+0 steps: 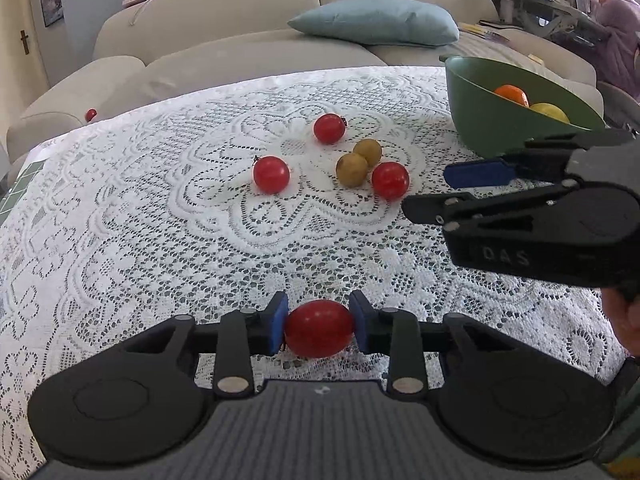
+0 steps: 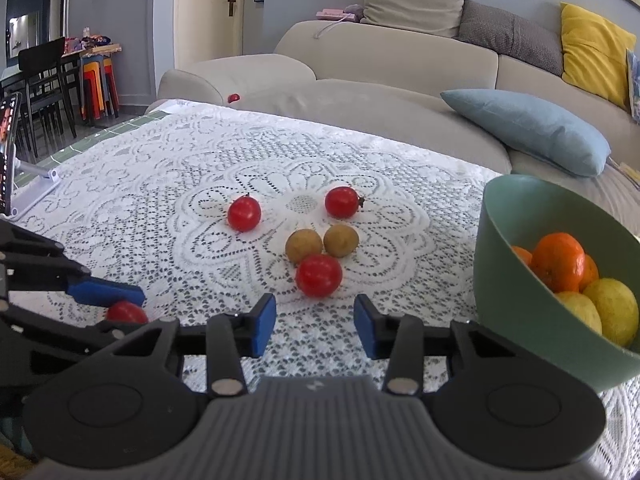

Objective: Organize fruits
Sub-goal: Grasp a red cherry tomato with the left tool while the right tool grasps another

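Tomato (image 1: 319,328) crosswise, clamped in left tool (image 1: 319,327)

white lace tablecloth (image 1: 160,240), glossy tomato (image 1: 319,329)

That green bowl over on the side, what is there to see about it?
The green bowl is a deep, smooth, matte bowl, plastic by the look of it, with a small lip at its far rim. It stands at the right edge of the table on the white lace cloth, looking tilted in these fisheye views. Inside lie oranges and yellow lemon-like fruit, piled together. Neither gripper touches it; the open right gripper hangs just to its left.
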The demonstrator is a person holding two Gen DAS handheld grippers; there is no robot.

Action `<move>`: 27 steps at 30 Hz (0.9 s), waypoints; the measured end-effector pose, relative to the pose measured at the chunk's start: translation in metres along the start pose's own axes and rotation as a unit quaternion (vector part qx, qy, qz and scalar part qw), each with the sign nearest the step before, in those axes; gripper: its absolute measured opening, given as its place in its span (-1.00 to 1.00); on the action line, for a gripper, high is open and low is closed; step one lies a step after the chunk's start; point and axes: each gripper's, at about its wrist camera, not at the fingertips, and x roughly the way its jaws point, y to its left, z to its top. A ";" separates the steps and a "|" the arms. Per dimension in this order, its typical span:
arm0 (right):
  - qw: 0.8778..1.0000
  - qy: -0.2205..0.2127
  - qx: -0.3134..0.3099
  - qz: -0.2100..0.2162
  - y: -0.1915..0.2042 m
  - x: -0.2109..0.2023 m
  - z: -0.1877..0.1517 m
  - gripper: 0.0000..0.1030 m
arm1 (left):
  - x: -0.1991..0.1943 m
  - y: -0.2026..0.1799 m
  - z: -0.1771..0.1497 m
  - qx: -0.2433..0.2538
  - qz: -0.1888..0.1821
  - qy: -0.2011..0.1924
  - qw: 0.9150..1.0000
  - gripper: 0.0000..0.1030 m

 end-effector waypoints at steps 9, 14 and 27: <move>1.000 0.011 0.001 0.001 -0.002 0.026 0.013 -0.21 | -0.005 0.013 -0.004 -0.028 -0.020 0.013 0.999 -0.16; 1.000 0.015 0.004 -0.001 -0.003 0.036 0.015 -0.23 | -0.009 0.017 -0.005 -0.035 -0.029 0.018 0.999 -0.16; 1.000 0.021 0.005 0.008 -0.001 0.042 0.012 -0.45 | -0.014 0.015 -0.007 -0.027 -0.028 0.043 0.998 -0.25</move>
